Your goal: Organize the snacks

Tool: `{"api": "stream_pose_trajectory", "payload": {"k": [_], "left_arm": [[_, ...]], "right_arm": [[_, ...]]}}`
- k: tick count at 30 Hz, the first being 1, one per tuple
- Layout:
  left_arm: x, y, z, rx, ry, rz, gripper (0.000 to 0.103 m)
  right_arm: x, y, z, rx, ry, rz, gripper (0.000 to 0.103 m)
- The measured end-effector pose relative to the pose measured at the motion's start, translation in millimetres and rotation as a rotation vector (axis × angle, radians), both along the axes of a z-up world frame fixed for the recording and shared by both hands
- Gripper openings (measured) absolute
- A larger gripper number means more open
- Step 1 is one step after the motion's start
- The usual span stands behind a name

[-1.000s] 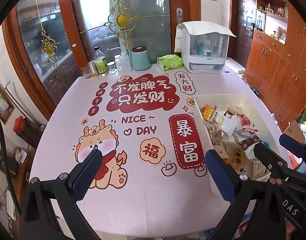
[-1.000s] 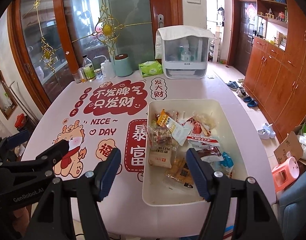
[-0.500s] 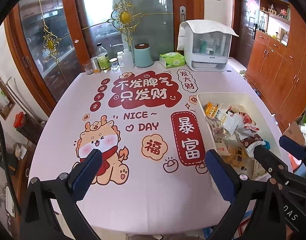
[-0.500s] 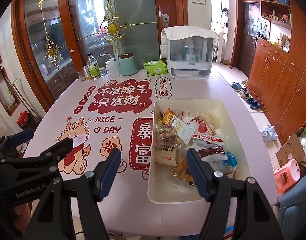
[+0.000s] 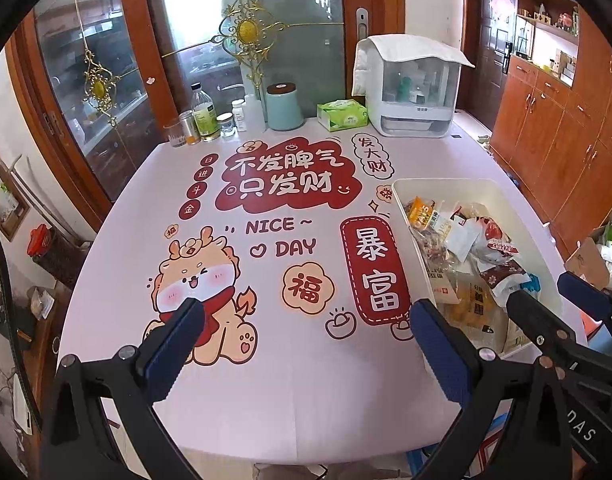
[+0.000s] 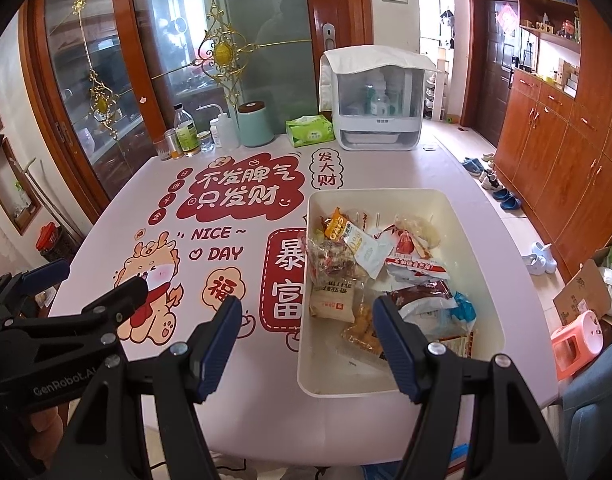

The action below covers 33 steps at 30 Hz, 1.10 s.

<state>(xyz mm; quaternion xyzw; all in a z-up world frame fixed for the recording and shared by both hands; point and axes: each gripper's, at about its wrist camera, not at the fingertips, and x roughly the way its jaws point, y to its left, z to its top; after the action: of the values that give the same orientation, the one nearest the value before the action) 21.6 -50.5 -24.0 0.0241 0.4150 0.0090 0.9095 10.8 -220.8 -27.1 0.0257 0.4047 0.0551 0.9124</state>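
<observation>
While empty, both tongs (image 5: 306,326) (image 6: 308,322) above snack bin (image 6: 472,240).

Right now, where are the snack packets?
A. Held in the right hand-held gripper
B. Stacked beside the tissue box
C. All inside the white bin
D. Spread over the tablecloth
C: the snack packets all lie piled inside the white bin; the tablecloth around it holds none, and both hand-held grippers are open and empty.

Home dining room, printed table cover (image 5: 298,380), wooden cabinets (image 6: 554,148), shoes (image 6: 502,196) by door
</observation>
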Motion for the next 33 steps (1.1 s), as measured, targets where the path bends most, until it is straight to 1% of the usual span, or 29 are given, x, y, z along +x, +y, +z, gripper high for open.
{"api": "stream_pose_trajectory", "payload": {"k": [33], "left_arm": [[-0.6,6.9,-2.7,-0.005,0.013,0.000,0.102]], "right_arm": [[2.5,6.2,-6.2,0.006,0.017,-0.002,0.069]]}}
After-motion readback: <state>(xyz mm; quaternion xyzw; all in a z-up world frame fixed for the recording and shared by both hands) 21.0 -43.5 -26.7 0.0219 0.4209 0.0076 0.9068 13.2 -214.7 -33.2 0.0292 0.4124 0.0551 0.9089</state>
